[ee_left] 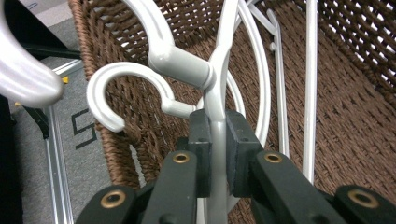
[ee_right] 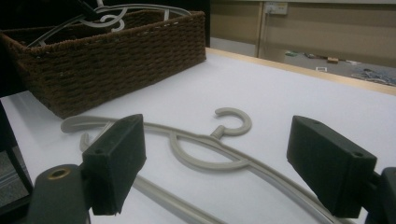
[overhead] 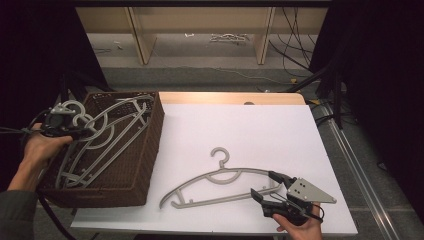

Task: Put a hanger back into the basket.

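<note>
One hanger (ee_left: 215,100) is clamped in the left tool (ee_left: 218,140) over the basket (overhead: 145,150); the right tool (overhead: 272,186), jaws apart, must be closed on the tabletop (overhead: 250,125) hanger (overhead: 220,185) next.

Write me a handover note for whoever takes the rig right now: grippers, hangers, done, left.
Left gripper: shut on a white hanger just below its hook, over the near-left end of the brown wicker basket.
Right gripper: open, jaws wide apart, at the right end of the grey hanger, not gripping it.
Things: grey hanger lies flat on the white table, hook pointing away from the person. Several more pale hangers lie in the basket.
Done: one hanger out on the table, it seems.
Left: probably lift the gripped hanger out and lay it on the table, then the others. Direction of the job is my guess.
</note>
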`<action>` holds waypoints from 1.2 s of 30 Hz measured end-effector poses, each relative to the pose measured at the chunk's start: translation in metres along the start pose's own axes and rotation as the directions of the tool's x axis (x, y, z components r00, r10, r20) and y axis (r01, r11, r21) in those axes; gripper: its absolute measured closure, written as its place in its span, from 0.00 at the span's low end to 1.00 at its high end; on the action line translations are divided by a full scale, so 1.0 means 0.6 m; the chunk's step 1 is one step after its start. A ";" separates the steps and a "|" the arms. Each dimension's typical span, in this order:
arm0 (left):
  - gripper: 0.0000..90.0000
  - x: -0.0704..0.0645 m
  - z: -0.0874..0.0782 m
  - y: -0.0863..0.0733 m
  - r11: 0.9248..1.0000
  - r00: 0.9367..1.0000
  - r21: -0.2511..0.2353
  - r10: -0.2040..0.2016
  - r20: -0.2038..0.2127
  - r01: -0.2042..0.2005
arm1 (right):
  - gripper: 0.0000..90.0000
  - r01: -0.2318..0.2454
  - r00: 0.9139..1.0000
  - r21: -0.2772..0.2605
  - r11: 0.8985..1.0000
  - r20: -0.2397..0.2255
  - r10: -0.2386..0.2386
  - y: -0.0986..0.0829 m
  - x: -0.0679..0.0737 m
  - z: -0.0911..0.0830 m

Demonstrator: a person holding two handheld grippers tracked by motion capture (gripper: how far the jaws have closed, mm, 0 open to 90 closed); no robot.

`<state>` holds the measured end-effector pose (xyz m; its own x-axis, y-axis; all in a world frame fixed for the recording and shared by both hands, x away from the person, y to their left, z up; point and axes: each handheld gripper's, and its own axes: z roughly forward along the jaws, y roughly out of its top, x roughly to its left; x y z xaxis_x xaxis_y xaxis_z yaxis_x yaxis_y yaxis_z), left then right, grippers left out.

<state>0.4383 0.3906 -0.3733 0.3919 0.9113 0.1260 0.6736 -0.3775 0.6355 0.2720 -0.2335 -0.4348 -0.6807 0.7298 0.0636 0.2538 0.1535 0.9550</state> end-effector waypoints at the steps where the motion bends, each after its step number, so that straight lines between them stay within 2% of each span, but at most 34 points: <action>1: 0.92 -0.002 0.002 0.001 1.000 1.000 0.001 0.007 -0.005 -0.007 | 0.23 0.001 1.000 0.000 1.000 0.000 -0.001 0.000 0.000 0.000; 4: 0.92 -0.007 0.007 0.003 0.999 0.999 0.020 0.031 -0.008 -0.031 | 0.23 0.002 1.000 0.018 1.000 0.006 -0.003 0.001 0.000 -0.003; 5: 0.92 -0.011 0.011 0.003 1.000 1.000 0.016 0.019 -0.004 -0.019 | 0.23 0.002 1.000 0.018 1.000 0.003 -0.002 0.001 0.000 -0.003; 6: 0.92 -0.010 0.011 0.004 0.999 0.999 0.032 0.042 -0.011 -0.042 | 0.23 0.002 1.000 0.019 1.000 0.004 -0.002 0.001 0.000 -0.003; 7: 0.92 -0.011 0.014 0.004 0.999 0.999 0.027 0.039 -0.009 -0.039 | 0.23 -0.011 1.000 -0.022 1.000 -0.011 0.011 -0.001 0.001 0.003; 8: 0.92 -0.012 0.017 0.004 0.998 0.999 0.033 0.049 -0.016 -0.049 | 0.23 0.002 1.000 0.007 1.000 0.006 -0.002 0.001 0.000 -0.002; 11: 0.91 -0.015 0.021 0.004 0.997 0.998 0.045 0.057 -0.011 -0.057 | 0.23 0.002 1.000 0.000 1.000 0.002 -0.002 0.000 0.000 -0.001; 12: 0.91 -0.018 0.025 0.005 0.996 0.997 0.053 0.071 -0.012 -0.070 | 0.23 0.001 1.000 0.019 1.000 0.002 -0.001 0.001 0.000 -0.003; 14: 0.91 -0.022 0.029 0.005 0.995 0.997 0.058 0.077 -0.007 -0.076 | 0.23 0.002 1.000 0.000 1.000 0.001 -0.002 0.000 0.000 -0.001; 15: 0.91 -0.022 0.029 0.005 0.995 0.997 0.058 0.077 -0.007 -0.076 | 0.23 0.003 1.000 0.020 1.000 0.004 -0.003 0.001 0.000 -0.003; 16: 0.91 -0.025 0.035 0.005 0.994 0.996 0.066 0.084 0.000 -0.084 | 0.23 0.001 1.000 0.002 1.000 -0.002 -0.001 0.000 0.000 0.000; 19: 0.91 -0.033 0.046 0.005 0.991 0.995 0.084 0.099 0.011 -0.100 | 0.23 0.001 1.000 0.000 1.000 0.001 -0.001 0.000 0.001 0.000; 21: 0.90 -0.037 0.054 0.004 0.988 0.994 0.114 0.108 0.002 -0.107 | 0.23 0.002 1.000 0.001 1.000 -0.002 -0.002 0.000 0.000 0.000; 22: 0.90 -0.036 0.054 0.004 0.983 0.992 0.135 0.127 0.002 -0.126 | 0.23 0.001 1.000 0.001 1.000 -0.002 -0.001 0.000 0.000 0.000; 23: 0.90 -0.036 0.054 0.004 0.983 0.992 0.135 0.127 0.002 -0.126 | 0.23 0.001 1.000 0.001 1.000 -0.002 -0.001 0.000 0.000 0.000; 25: 0.89 -0.031 0.055 -0.001 0.985 0.995 0.140 0.098 -0.001 -0.097 | 0.23 0.001 1.000 0.002 1.000 -0.002 -0.001 0.000 0.000 0.000; 27: 0.87 -0.030 0.055 -0.003 0.986 0.995 0.136 0.097 -0.004 -0.095 | 0.23 0.001 1.000 0.002 1.000 -0.003 -0.001 0.000 0.000 0.000; 29: 0.83 -0.027 0.054 -0.006 0.986 0.996 0.141 0.092 -0.011 -0.090 | 0.23 -0.009 1.000 -0.017 1.000 -0.014 0.009 -0.001 0.001 0.003; 30: 0.80 -0.026 0.053 -0.008 0.989 0.997 0.136 0.068 -0.020 -0.064 | 0.23 -0.008 1.000 -0.017 1.000 -0.014 0.008 -0.001 0.001 0.003; 33: 0.74 -0.023 0.049 -0.009 0.990 0.998 0.129 0.052 -0.021 -0.049 | 0.23 -0.009 1.000 -0.015 1.000 -0.014 0.009 -0.001 0.001 0.004; 34: 0.71 -0.023 0.043 -0.010 0.993 0.999 0.113 0.029 -0.034 -0.025 | 0.23 -0.009 1.000 -0.017 1.000 -0.014 0.009 -0.001 0.001 0.004; 36: 0.68 -0.023 0.040 -0.009 0.994 0.999 0.106 0.025 -0.038 -0.021 | 0.23 -0.009 1.000 -0.017 1.000 -0.014 0.009 -0.001 0.001 0.003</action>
<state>0.4440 0.3760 -0.3966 0.3842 0.9074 0.1706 0.7280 -0.4114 0.5485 0.2727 -0.2316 -0.4360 -0.6878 0.7219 0.0763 0.2487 0.1357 0.9590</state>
